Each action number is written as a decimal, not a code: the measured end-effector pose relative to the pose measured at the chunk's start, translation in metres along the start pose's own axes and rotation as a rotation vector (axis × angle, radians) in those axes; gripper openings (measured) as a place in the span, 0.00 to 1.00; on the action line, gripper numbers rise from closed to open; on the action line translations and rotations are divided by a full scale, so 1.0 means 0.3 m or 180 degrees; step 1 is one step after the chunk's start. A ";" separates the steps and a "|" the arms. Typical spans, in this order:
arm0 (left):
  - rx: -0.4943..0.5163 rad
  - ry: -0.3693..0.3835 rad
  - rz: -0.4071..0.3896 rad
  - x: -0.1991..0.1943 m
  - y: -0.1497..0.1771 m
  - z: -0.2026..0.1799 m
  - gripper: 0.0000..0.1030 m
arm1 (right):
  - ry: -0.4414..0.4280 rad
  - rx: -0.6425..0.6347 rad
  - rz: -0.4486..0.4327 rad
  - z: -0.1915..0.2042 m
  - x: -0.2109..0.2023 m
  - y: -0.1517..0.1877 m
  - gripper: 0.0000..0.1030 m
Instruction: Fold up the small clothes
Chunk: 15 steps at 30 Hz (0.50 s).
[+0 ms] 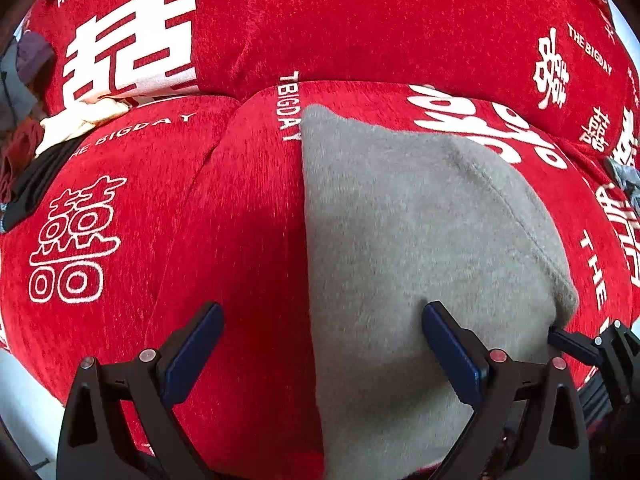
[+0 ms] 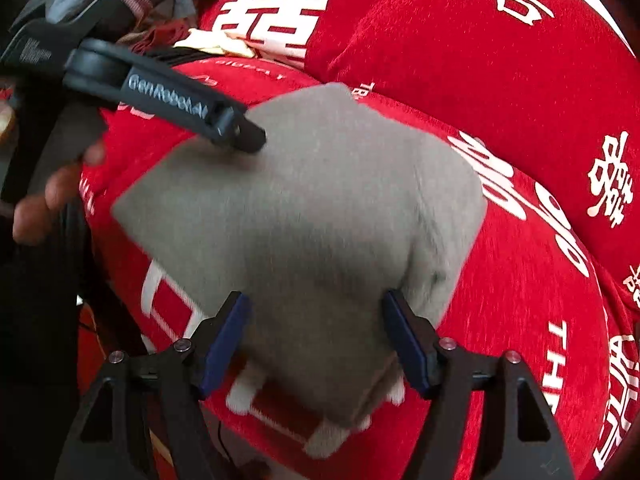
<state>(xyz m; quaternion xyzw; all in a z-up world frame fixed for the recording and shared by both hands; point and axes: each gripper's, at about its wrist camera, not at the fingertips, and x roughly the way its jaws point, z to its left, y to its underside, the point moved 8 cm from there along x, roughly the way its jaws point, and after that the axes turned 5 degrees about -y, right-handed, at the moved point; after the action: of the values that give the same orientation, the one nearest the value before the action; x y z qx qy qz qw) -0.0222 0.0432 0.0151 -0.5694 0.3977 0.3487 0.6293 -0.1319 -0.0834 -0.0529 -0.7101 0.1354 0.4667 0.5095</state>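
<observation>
Both claws spread wide, left claw (image 1: 323, 354), right claw (image 2: 316, 338), grey garment (image 1: 408, 240) (folded), red printed sofa cover (image 1: 200, 216)

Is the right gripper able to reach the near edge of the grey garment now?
Probably yes. The right gripper is open, its blue pads on either side of the grey garment, with nothing between. The left gripper is over the far corner, clear of that edge.

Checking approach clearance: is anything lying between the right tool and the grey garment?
Nothing visible. The right tool hangs open directly over the grey garment on the red cover; the left tool sits at its far edge, out of the way.
</observation>
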 end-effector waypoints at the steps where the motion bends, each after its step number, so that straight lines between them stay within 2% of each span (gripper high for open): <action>1: 0.0016 -0.0004 0.0006 -0.008 0.007 0.002 0.97 | -0.0015 -0.0010 0.0037 0.002 -0.010 0.009 0.71; 3: 0.0056 -0.0011 0.0041 -0.035 0.021 0.002 0.97 | -0.0073 -0.0011 0.0060 0.001 -0.048 0.006 0.72; 6: 0.0060 0.0119 -0.0005 -0.083 0.023 0.008 0.97 | -0.0179 0.0086 -0.0165 -0.022 -0.122 -0.046 0.72; 7: 0.0040 0.0143 0.0000 -0.084 0.022 0.013 0.97 | -0.0224 0.0135 -0.0241 -0.039 -0.135 -0.074 0.76; 9: -0.0001 0.0075 0.0084 -0.057 0.022 0.031 0.97 | -0.0254 0.0164 -0.0325 -0.076 -0.136 -0.131 0.77; 10: -0.0017 0.0031 0.0131 -0.042 0.026 0.039 0.97 | -0.0258 0.0164 -0.0313 -0.099 -0.116 -0.156 0.77; 13: -0.0166 0.0122 0.0237 -0.006 0.046 0.050 0.97 | -0.0381 0.0342 -0.0155 -0.169 -0.014 -0.205 0.77; 15: -0.0174 0.0129 0.0234 0.000 0.055 0.051 0.99 | -0.0412 0.0522 0.0082 -0.222 0.082 -0.188 0.77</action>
<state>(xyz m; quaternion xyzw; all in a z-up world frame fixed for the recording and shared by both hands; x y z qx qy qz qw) -0.0353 0.0602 0.0085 -0.5783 0.4214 0.3707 0.5921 -0.0462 -0.1080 -0.0360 -0.6326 0.1491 0.5054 0.5675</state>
